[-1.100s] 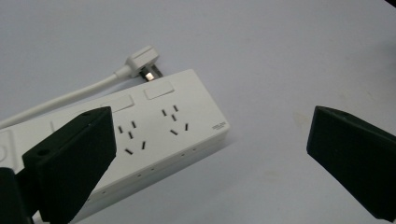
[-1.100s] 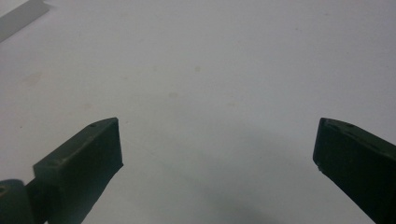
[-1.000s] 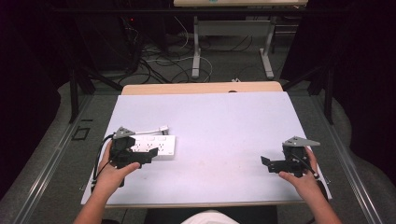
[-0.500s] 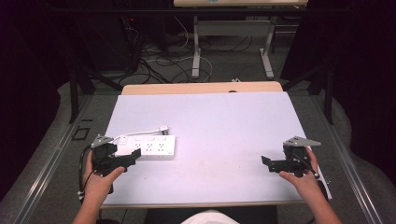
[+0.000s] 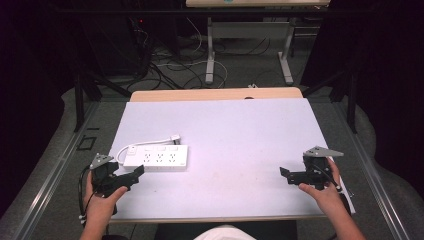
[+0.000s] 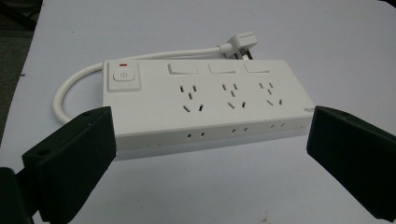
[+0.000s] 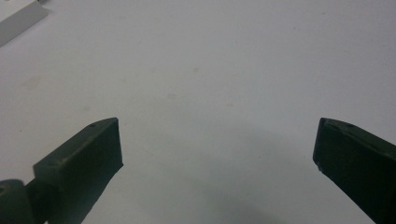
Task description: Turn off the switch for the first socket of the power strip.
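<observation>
A white power strip (image 5: pixel 156 158) lies on the left part of the white table top (image 5: pixel 235 135); its short cord loops round the left end and its plug (image 5: pixel 175 137) rests just behind it. In the left gripper view the power strip (image 6: pixel 201 105) shows three socket groups, three switches and a power button. My left gripper (image 5: pixel 135 173) sits at the table's front left, just short of the strip, open, with nothing between its jaws (image 6: pixel 210 158). My right gripper (image 5: pixel 285 172) hovers at the front right over bare table, open and empty (image 7: pixel 217 149).
A wooden strip (image 5: pixel 215 94) edges the table's far side. Beyond it are table legs (image 5: pixel 210 55) and loose cables (image 5: pixel 170 65) on the floor. A metal rail (image 5: pixel 55 170) runs along the left. A grey edge (image 7: pixel 21 18) shows at the right gripper view's top left.
My left gripper has drawn back toward the front left corner, away from the power strip's left end. The right gripper has stayed put.
</observation>
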